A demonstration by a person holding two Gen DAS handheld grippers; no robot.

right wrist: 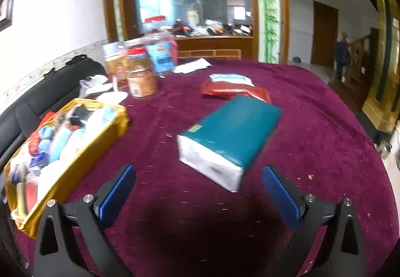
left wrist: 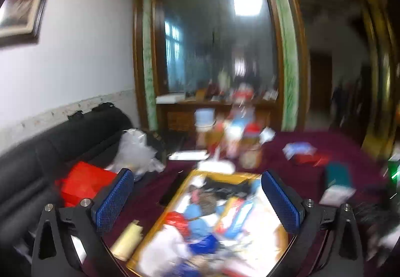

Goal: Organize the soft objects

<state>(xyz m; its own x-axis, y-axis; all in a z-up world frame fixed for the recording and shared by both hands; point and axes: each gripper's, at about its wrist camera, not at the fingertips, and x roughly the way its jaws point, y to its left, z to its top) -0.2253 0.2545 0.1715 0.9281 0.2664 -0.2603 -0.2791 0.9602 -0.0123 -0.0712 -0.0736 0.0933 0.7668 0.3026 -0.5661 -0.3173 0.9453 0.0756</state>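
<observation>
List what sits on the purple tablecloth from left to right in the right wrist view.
Gold-rimmed box of soft items → orange-filled jar with a red lid → teal tissue pack. The red packet behind the pack overlaps it, so it is left out.

Left gripper (left wrist: pixel 197 198) with blue ribbed pads, jaws spread wide, nothing between them. Below it, a gold-rimmed open box (left wrist: pixel 162 224) crammed with blurred soft items, blue, red and white, sitting on the dark maroon tablecloth (left wrist: pixel 287 164). Cream cylindrical bottle (left wrist: pixel 127 239) lies just beside the box's left edge. Red carton (left wrist: pixel 85 182) and crumpled clear plastic bag (left wrist: pixel 137 149) at left, by the black leather sofa (left wrist: pixel 50 147). Teal tissue pack (left wrist: pixel 337 182) at right. Heavy motion blur.
</observation>
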